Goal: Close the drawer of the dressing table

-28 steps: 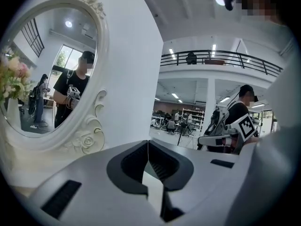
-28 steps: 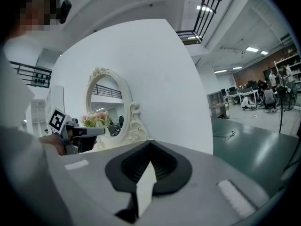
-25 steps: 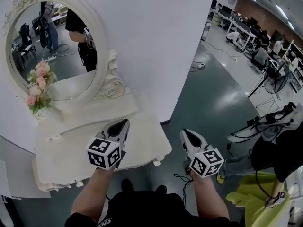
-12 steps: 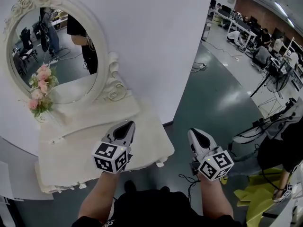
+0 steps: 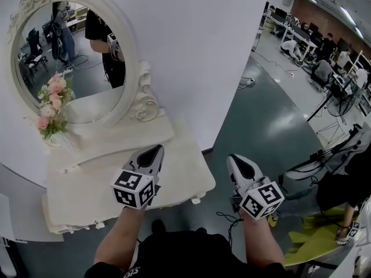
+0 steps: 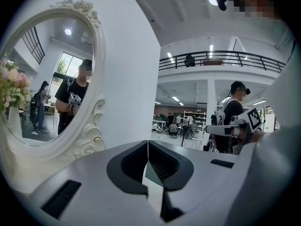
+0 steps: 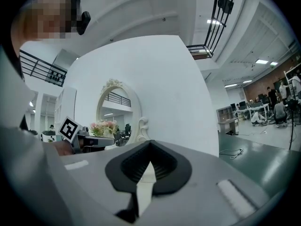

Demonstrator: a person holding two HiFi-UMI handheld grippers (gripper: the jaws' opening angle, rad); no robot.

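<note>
Task prob. done: no drawer sticks out of the dressing table (image 5: 87, 184) front, near-left in scene, w/ left gripper (image 5: 154, 150) above its top & right gripper (image 5: 235, 160) beyond its right edge, both jaws closed, empty.

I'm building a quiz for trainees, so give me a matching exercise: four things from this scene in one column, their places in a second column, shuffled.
1 left hand-held gripper
2 right hand-held gripper
3 pink flowers
4 oval mirror

a over the grey floor
b against the white wall
c over the white tabletop
d at the mirror's lower left

Pairs: 1-c, 2-a, 3-d, 4-b
</note>
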